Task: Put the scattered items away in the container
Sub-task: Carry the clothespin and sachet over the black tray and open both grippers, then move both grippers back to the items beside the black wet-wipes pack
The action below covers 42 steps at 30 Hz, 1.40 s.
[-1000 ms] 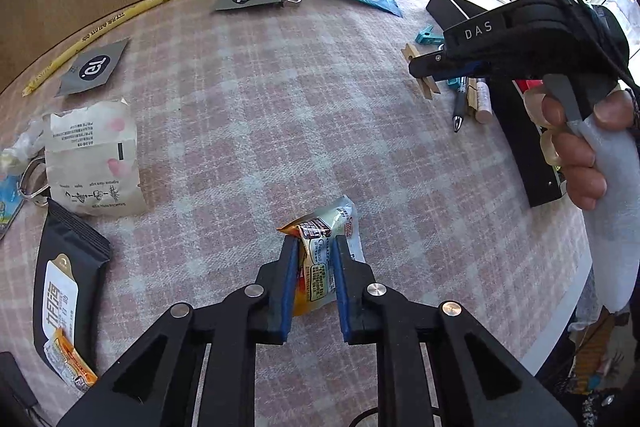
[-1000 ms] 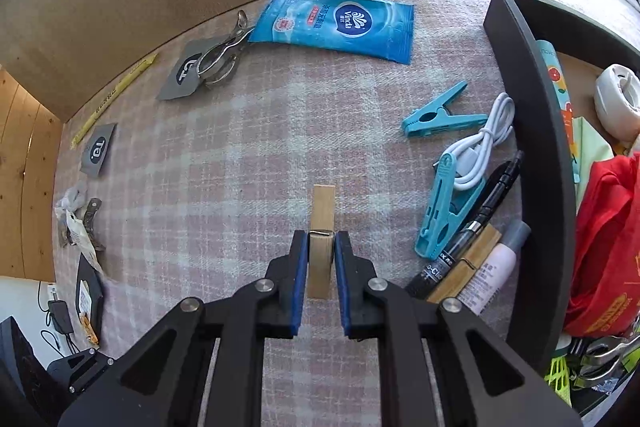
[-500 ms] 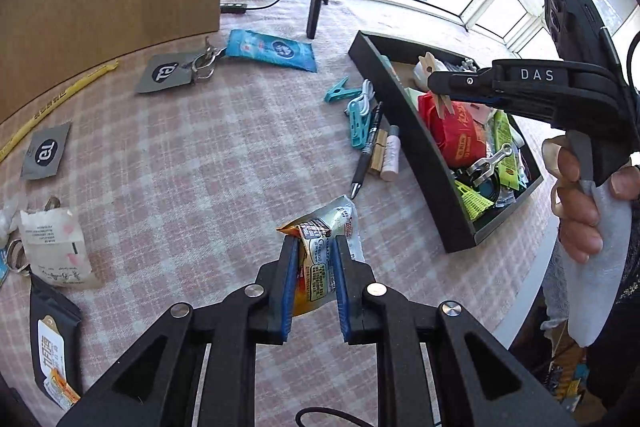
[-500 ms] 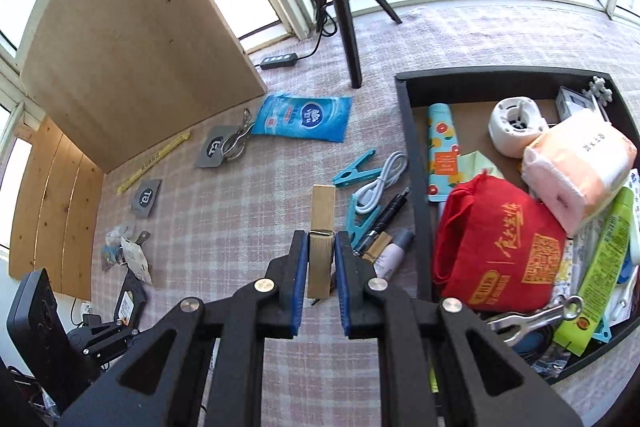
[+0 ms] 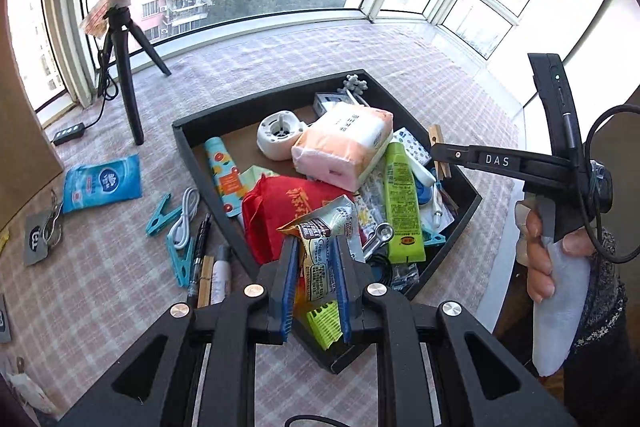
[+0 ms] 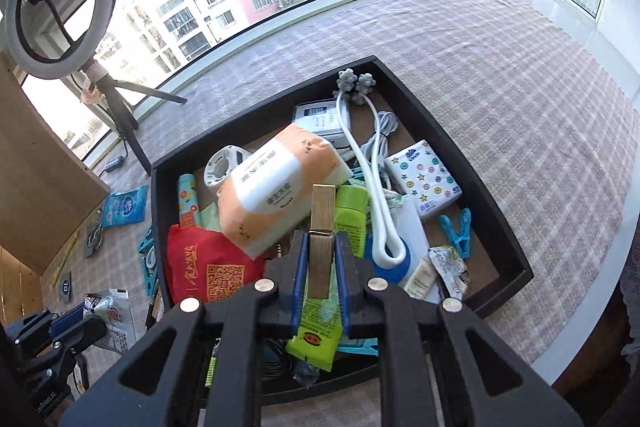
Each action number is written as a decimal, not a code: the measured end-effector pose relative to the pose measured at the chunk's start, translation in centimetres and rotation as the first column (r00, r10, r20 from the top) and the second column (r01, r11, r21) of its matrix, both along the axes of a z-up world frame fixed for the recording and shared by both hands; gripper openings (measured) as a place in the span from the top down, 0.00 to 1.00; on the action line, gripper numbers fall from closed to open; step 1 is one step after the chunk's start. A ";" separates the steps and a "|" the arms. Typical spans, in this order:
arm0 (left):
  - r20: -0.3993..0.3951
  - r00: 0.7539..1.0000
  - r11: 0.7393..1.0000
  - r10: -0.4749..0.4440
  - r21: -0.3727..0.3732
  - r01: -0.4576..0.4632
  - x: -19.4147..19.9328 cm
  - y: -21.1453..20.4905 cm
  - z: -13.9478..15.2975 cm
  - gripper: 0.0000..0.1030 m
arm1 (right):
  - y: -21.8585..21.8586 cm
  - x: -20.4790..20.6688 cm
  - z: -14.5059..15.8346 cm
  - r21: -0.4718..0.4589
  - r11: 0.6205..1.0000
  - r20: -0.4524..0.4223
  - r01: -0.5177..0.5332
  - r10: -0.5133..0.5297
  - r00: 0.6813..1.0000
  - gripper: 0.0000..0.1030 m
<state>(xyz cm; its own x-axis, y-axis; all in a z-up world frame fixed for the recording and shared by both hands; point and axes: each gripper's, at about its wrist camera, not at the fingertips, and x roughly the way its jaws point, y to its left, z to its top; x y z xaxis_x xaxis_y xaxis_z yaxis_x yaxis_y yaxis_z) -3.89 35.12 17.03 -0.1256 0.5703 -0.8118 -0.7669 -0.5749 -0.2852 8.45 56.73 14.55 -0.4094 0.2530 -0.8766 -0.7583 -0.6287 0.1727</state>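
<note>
My left gripper [image 5: 315,287] is shut on a crinkled snack packet [image 5: 320,239] and holds it above the near corner of the black tray [image 5: 188,139]. My right gripper [image 6: 320,275] is shut on a wooden clothespin [image 6: 322,223] and hovers over the tray [image 6: 496,211], which is full of items. The right gripper with the clothespin [image 5: 438,147] also shows in the left wrist view over the tray's right side. The left gripper with its packet [image 6: 108,319] shows at the lower left of the right wrist view.
On the checked cloth left of the tray lie a blue wipes pack [image 5: 102,183], teal clothespins [image 5: 168,219], a white cable [image 5: 186,211], a pen [image 5: 200,247], a small tube [image 5: 220,275] and grey tags [image 5: 38,235]. A ring-light tripod [image 5: 124,67] stands behind. The table edge [image 6: 592,311] runs right.
Both grippers have swung right from the scattered items on the cloth to above the tray, each still holding its item.
</note>
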 end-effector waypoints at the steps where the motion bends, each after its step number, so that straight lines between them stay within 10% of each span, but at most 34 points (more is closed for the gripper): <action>1: -0.008 1.000 1.000 -0.013 0.007 0.013 0.2 1.1 0.4 0.84 | 0.7 0.5 -0.2 0.006 1.000 0.011 0.019 -0.020 1.000 0.87; 6: 0.000 0.998 0.997 -0.063 0.036 0.063 0.6 5.6 1.4 0.81 | 2.6 2.1 -0.5 0.029 0.997 0.033 0.066 -0.067 0.997 0.85; 10: 0.031 0.999 0.998 -0.042 0.050 0.040 0.1 6.4 1.4 0.68 | 3.1 2.7 -0.2 0.041 0.994 0.025 0.098 -0.099 0.995 0.59; 17: 0.034 0.999 0.999 -0.013 0.041 0.012 -0.6 5.0 1.2 0.69 | 2.2 2.2 0.2 0.070 0.994 0.032 0.079 -0.081 0.996 0.59; 42: -0.005 0.960 0.960 0.281 -0.025 -0.281 -3.0 -13.5 -1.1 0.66 | -10.4 -6.8 0.4 0.112 0.946 -0.036 -0.304 0.309 0.950 0.54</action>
